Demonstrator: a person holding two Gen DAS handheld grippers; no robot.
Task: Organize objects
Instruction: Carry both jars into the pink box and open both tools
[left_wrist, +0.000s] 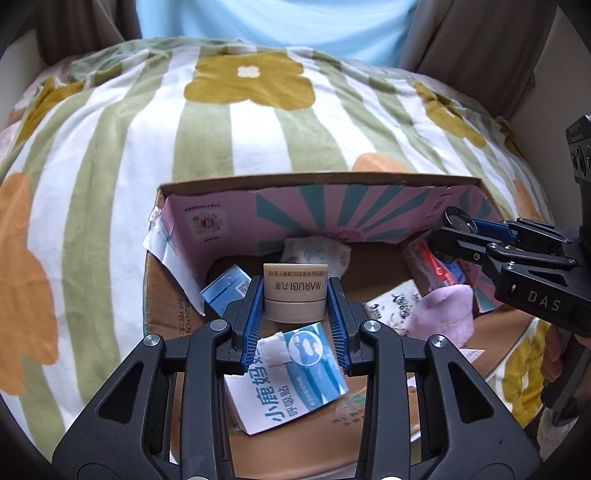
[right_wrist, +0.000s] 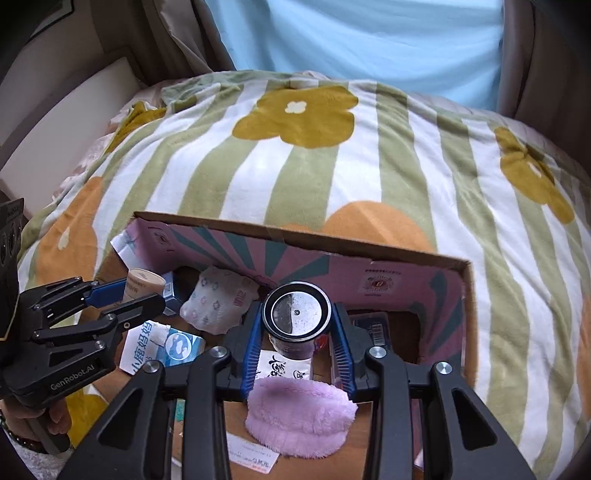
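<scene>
box (left_wrist: 317, 181): cardboard, sits on the blanket (left_wrist: 110, 147), crammed with small stuff
cream jar (left_wrist: 295, 291): over the box, left gripper (left_wrist: 295, 306) clamped on its sides; looks rigid, kinda slick, so mid-body grip is right
black-lid jar (right_wrist: 295, 314): right gripper (right_wrist: 297, 343) pinching it above the box, probably light

Cream jar (left_wrist: 295, 291) reads "MARUBI"; right claw (left_wrist: 456, 230) housing seemingly "DAS".

left gripper (left_wrist: 295, 306) clamps cream jar (left_wrist: 295, 291) above cardboard box (left_wrist: 317, 181); right gripper (left_wrist: 456, 230) holds black-lidded jar (left_wrist: 457, 220).
</scene>
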